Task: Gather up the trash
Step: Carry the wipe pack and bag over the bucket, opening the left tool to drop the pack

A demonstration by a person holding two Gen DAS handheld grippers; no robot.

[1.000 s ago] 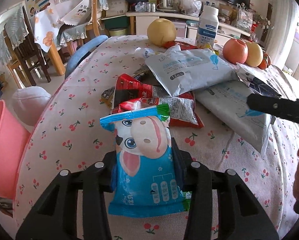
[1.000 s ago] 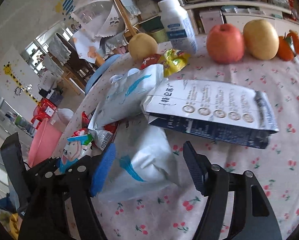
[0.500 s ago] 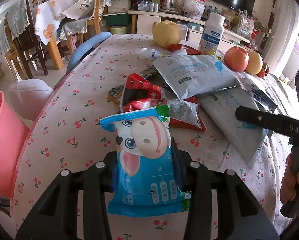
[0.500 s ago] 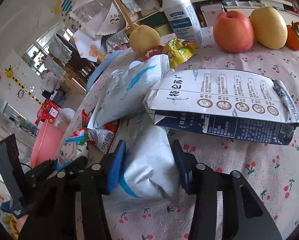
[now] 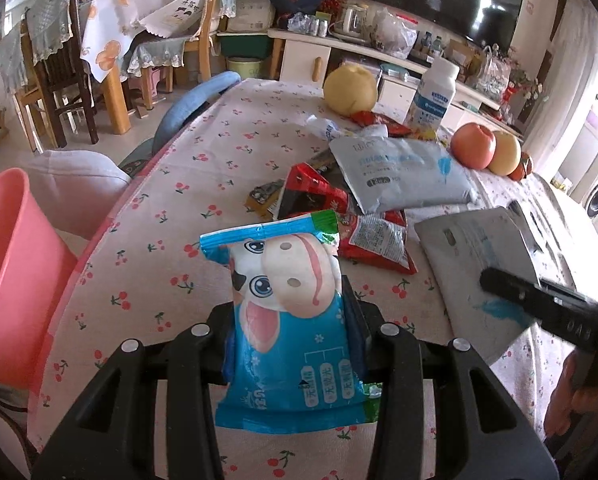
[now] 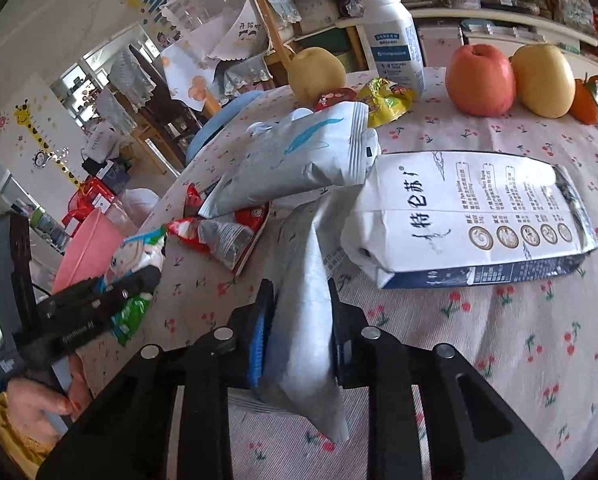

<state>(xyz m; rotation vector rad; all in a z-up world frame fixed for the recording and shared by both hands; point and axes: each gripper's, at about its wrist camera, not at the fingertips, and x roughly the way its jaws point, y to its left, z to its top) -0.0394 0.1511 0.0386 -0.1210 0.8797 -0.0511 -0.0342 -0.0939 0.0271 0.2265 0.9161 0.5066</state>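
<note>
My left gripper (image 5: 291, 306) is shut on a blue snack bag (image 5: 283, 264) with a cartoon cow face, held upright above the cherry-print table (image 5: 159, 216). In the right wrist view my right gripper (image 6: 299, 296) has its jaws closing, and both pads press a flat silver-grey bag (image 6: 311, 248) with a blue mark, its near end lifted off the cloth. That bag's far end lies under a white and navy bag (image 6: 479, 220). A red wrapper (image 5: 363, 236) and a grey pouch (image 5: 403, 172) lie mid-table.
A pink basin (image 5: 11, 264) stands off the table's left edge beside a pale stool (image 5: 79, 192). At the far end stand a pear (image 5: 351, 88), a white bottle (image 5: 435, 96), an apple (image 5: 473, 146) and other fruit. Chairs crowd the room beyond.
The right gripper's jaws came together on the silver-grey bag and raised its near end. The left gripper drew back a little with the cow bag still in it.
</note>
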